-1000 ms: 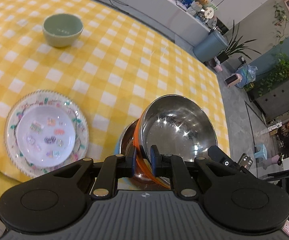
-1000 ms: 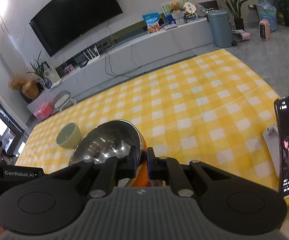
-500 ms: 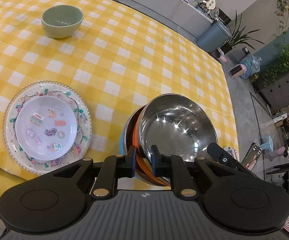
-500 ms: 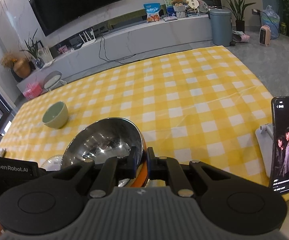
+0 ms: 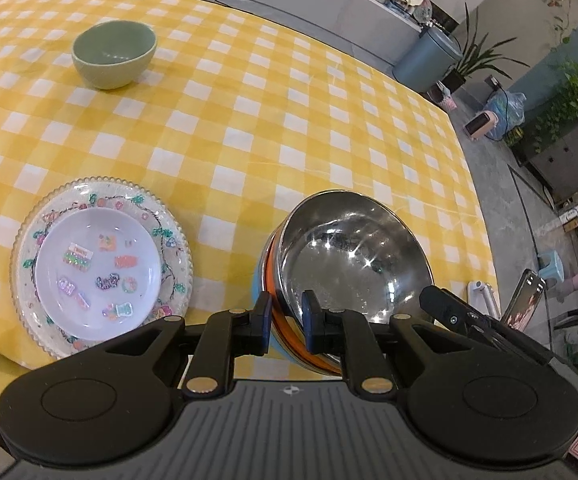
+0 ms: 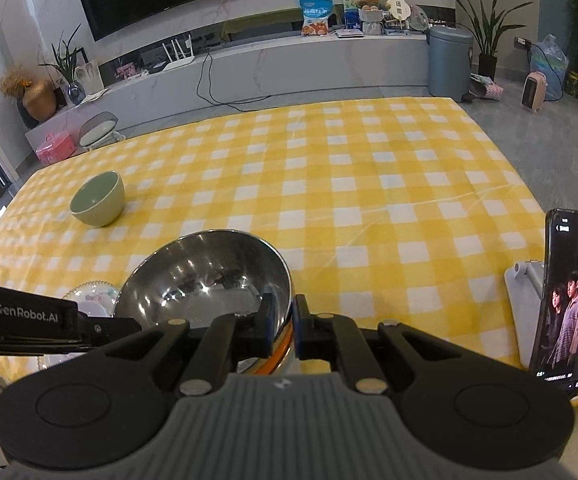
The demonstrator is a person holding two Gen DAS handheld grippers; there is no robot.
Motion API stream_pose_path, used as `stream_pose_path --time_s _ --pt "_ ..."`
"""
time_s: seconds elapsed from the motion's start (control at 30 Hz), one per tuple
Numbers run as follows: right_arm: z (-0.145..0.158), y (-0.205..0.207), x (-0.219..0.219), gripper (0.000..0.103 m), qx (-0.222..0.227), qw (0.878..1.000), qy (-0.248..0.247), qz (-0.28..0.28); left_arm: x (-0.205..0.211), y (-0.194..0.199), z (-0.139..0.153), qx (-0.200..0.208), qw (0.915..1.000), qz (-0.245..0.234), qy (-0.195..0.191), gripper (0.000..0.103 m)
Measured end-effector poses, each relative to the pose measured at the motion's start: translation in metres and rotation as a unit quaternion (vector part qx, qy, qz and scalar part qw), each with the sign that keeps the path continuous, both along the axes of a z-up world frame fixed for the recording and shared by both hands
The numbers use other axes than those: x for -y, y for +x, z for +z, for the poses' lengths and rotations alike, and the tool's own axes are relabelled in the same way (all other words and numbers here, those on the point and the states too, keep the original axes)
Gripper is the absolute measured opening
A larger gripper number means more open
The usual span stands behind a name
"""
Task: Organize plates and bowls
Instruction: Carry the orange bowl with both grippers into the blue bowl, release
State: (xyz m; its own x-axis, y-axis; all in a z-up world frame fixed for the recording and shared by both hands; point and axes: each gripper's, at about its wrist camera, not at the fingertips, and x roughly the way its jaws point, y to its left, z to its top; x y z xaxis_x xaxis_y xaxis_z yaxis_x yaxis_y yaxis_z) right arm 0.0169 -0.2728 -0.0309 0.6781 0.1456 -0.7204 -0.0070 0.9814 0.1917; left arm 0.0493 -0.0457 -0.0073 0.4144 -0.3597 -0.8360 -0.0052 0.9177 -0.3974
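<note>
left gripper (image 5: 285, 322) fingers clamped steel bowl stack (image 5: 353, 256) left rim | right gripper (image 6: 282, 330) pinched right rim | stack at counter (image 5: 249, 128) near edge, patterned plate (image 5: 101, 264) just leftward

Nested steel bowls (image 5: 349, 256), green bowl (image 5: 114, 54), stacked plates (image 5: 97, 268)

Gripped at opposite rims by both claws, the nested stack of shiny steel bowls (image 5: 353, 256) has sunk lower and levelled toward the yellow checked tablecloth (image 5: 249, 120).

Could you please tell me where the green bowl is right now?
The green bowl stands alone on the yellow checked tablecloth, far left in both wrist views, beyond the stacked plates.
</note>
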Motion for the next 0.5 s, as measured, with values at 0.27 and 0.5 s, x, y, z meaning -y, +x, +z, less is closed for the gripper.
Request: stream_pose_path --time_s 0.27,0.5 --pt "0.006 -0.003 -0.004 0.010 0.010 1.000 -0.017 0.004 -0.003 0.001 0.008 0.017 0.9998 0.003 0.010 0.023" --pt "0.008 -0.004 -0.005 0.021 0.021 1.000 -0.021 0.005 -0.006 0.001 0.015 0.044 0.9990 0.000 0.009 0.023"
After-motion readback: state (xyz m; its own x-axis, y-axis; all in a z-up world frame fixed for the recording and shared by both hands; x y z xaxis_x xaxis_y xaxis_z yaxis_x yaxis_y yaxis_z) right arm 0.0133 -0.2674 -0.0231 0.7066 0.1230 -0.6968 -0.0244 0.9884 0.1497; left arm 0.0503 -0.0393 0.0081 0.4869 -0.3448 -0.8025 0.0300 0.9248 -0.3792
